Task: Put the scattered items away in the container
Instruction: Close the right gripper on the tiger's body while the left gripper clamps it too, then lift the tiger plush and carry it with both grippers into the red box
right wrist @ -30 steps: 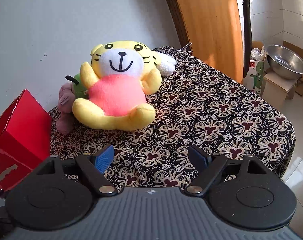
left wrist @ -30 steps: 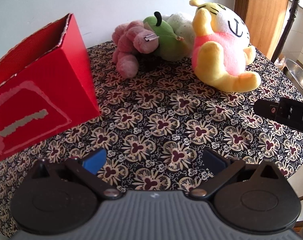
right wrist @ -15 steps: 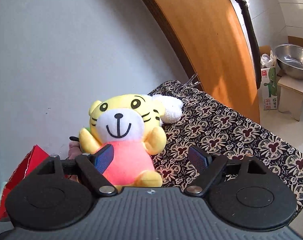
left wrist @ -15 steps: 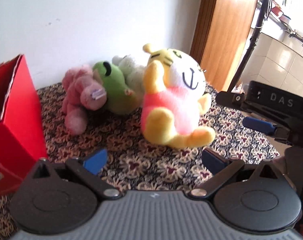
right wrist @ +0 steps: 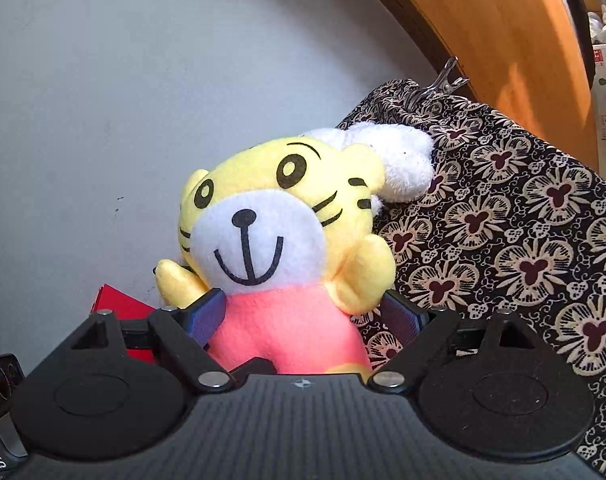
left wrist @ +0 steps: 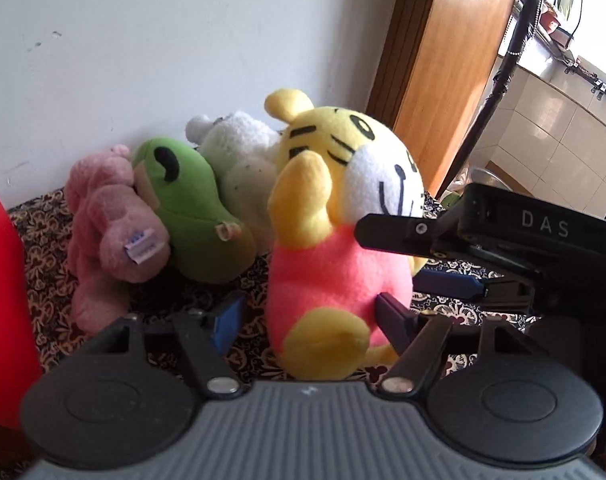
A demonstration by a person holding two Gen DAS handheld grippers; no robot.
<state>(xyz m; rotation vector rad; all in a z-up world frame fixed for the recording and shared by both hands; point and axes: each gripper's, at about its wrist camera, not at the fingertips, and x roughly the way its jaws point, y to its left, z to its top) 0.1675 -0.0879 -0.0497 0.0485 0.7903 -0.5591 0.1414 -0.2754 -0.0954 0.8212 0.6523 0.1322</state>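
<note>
A: Where's the tiger toy (right wrist: 279, 248) right now?

B: Sitting upright on the patterned tablecloth (right wrist: 523, 240), close in front of both tools. The right gripper (right wrist: 303, 316) has a blue pad on each side of its pink belly, spread wide. I think the pads are touching the plush, but the angle is poor, so I won't swear it is pinched.

A: And the left gripper (left wrist: 315, 320)?

B: Also spread, with the toy's lower body between its fingers, a gap showing on the left side. It holds nothing.

A: Where does the toy go?

B: Into the red box (left wrist: 3, 300), off at the left edge of the left view. The pink toy (left wrist: 111, 232), green toy (left wrist: 195, 216) and white toy (left wrist: 243, 168) lie in a heap by the wall, between the tiger and the box.

A: What could spoil it?

B: Two tools crowd one soft toy, so their fingers may knock together. A grip on the round belly could squeeze off and let the tiger topple. Swinging it low toward the box might drag the heap along.
</note>
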